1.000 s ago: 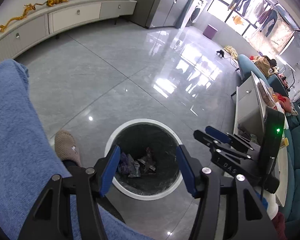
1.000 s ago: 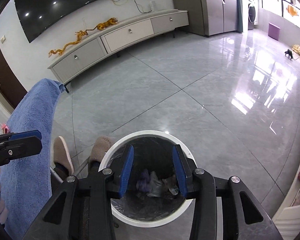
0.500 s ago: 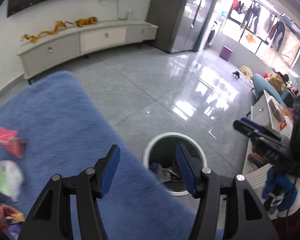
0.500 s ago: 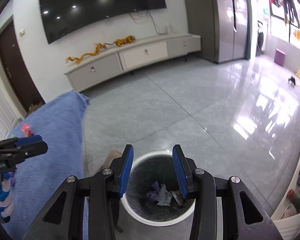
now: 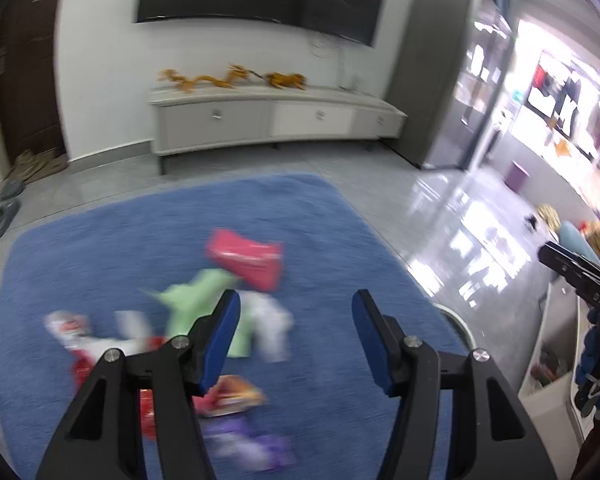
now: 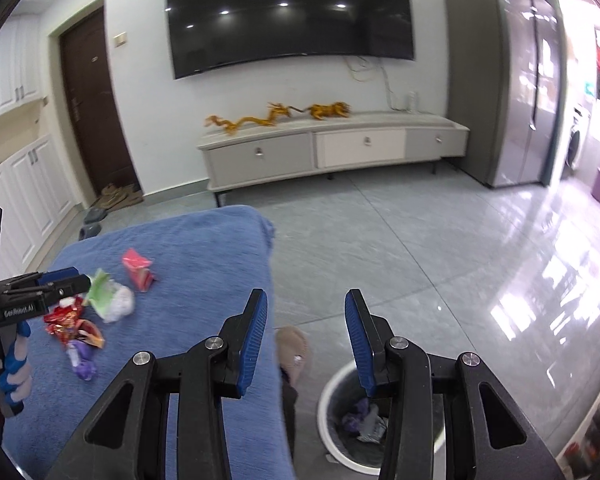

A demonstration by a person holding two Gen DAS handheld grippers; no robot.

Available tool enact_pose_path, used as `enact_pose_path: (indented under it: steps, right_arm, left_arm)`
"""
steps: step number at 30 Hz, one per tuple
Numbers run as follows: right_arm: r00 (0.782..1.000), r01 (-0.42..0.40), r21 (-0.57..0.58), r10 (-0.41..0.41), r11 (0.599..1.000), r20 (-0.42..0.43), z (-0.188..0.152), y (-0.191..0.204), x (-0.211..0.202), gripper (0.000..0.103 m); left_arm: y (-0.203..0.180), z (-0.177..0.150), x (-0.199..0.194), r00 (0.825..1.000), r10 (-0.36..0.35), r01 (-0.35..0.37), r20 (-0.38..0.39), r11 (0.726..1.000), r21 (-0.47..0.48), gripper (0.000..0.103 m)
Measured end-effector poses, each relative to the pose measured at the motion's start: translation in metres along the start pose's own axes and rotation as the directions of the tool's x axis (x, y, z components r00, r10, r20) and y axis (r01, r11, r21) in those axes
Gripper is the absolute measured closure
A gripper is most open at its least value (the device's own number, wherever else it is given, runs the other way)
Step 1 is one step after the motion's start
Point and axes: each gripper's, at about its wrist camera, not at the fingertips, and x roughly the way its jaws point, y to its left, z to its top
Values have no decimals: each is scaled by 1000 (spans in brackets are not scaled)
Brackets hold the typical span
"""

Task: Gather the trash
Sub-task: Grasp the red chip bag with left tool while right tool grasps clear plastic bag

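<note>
Several pieces of trash lie on a blue cloth (image 5: 140, 248): a red wrapper (image 5: 244, 258), a green one (image 5: 196, 304), a white crumpled piece (image 5: 272, 324), an orange packet (image 5: 236, 396) and a purple one (image 5: 252, 444). My left gripper (image 5: 296, 300) hangs open above this pile with nothing between its fingers. The right wrist view shows the same pile, red wrapper (image 6: 138, 268) and green wrapper (image 6: 100, 292), with the left gripper (image 6: 76, 282) just beside it. My right gripper (image 6: 306, 296) is open and empty over the cloth's edge. The white-rimmed bin (image 6: 328, 392) below it holds crumpled trash (image 6: 360, 420).
A person's foot in a brown slipper (image 6: 294, 348) stands between the cloth and the bin. A low TV cabinet (image 6: 332, 152) runs along the far wall under a large screen (image 6: 288, 16). A tall grey fridge (image 6: 512, 80) stands to the right, and glossy tiled floor (image 6: 440, 260) lies between.
Both grippers rose and swung left, away from over the bin toward the blue cloth. The trash pile came into view and the bin slid to the lower right. The jaws kept their width.
</note>
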Motion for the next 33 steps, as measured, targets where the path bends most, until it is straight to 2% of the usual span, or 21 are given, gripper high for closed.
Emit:
enact_pose_path:
  steps: [4,9,13,16,17,21,25,28,30,33]
  right_arm:
    - [1000,-29,-55,29,998,3,12,34,0,63]
    - [997,-75,-99,75,992,-4,21,70,7,63]
    - [993,-116,-124,112,985,-40,23,96,27,62]
    - [985,-166,-143,156,976,-78,20,116,44,62]
    - [981,-182,-152,169,971,-92,18,124,49,62]
    - [959,-260,-186,231,947,-165,5,154,72,62]
    - [938,-309,-219,259,925,-228,-8,179,94,62]
    - [924,-339,-218,281,915,-260,-12,192,106,62]
    - [916,-355,-212,294,910,-272,-15,198,113,61]
    - [904,-379,-204,313,903,-292,-17,204,124,59]
  left_arm:
    - [58,-4,-22,998,60,-58,26,996,-70,46]
    - [128,-12,-37,987,161,-155,28,976,-155,46]
    - [169,-18,-37,982,187,-181,6,959,-218,46]
    - [183,-29,-36,987,161,-158,-7,956,-249,46]
    - [185,-40,-42,991,130,-128,-8,959,-253,47]
    - [174,-54,-34,998,47,-54,-38,970,-239,46]
    - [149,-54,-30,998,-36,24,-49,975,-219,47]
    - [126,-51,-29,995,-91,82,-48,983,-166,47]
    - [112,-51,-26,992,-114,106,-60,986,-129,46]
    - [95,-55,-15,990,-103,97,-92,993,-72,46]
